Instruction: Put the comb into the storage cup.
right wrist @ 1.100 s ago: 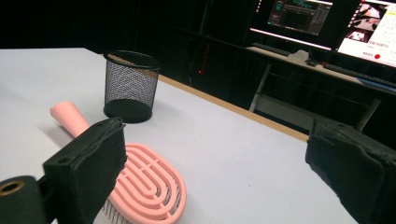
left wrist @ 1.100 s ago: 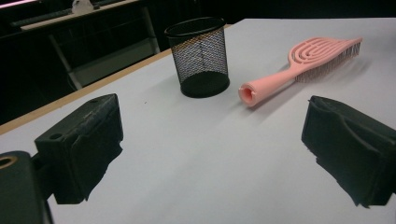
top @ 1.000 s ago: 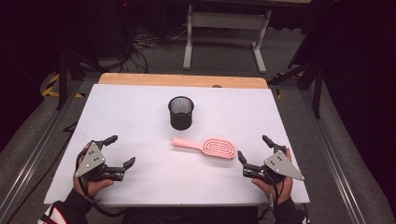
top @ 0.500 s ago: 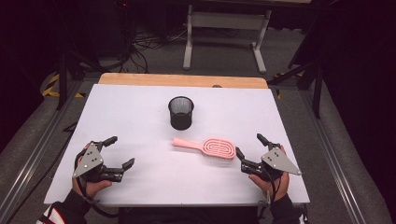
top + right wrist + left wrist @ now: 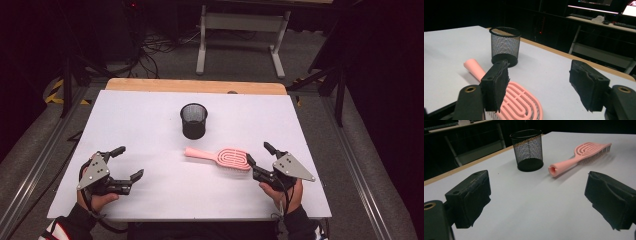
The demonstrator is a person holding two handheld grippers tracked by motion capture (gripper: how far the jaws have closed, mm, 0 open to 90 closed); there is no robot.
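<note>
A: Where did the pink hairbrush [image 5: 220,157] lie?

B: It lay flat on the white table [image 5: 145,125], just in front of the black mesh cup [image 5: 193,120], which stood upright. Its handle end pointed toward the cup's left side, and its oval slotted head lay to the cup's right, bristles down.

A: And the tongs?

B: The right gripper [image 5: 258,164] stood beside the brush head, on the side away from the cup. Its jaws had just been closing and were partly spread, one pad [image 5: 496,86] over the edge of the head, nothing yet pinched. The left gripper [image 5: 128,163] rested well left of the cup, jaws spread wide and empty.

A: How would the brush handle?

B: Probably light, stiff plastic with a smooth, somewhat slippery surface; the vented head might flex slightly and the bristles yield. The narrow handle [image 5: 564,165] looked the surest place to grip, across its width. A pinch on the head's thin rim seemed likelier to slip.
</note>
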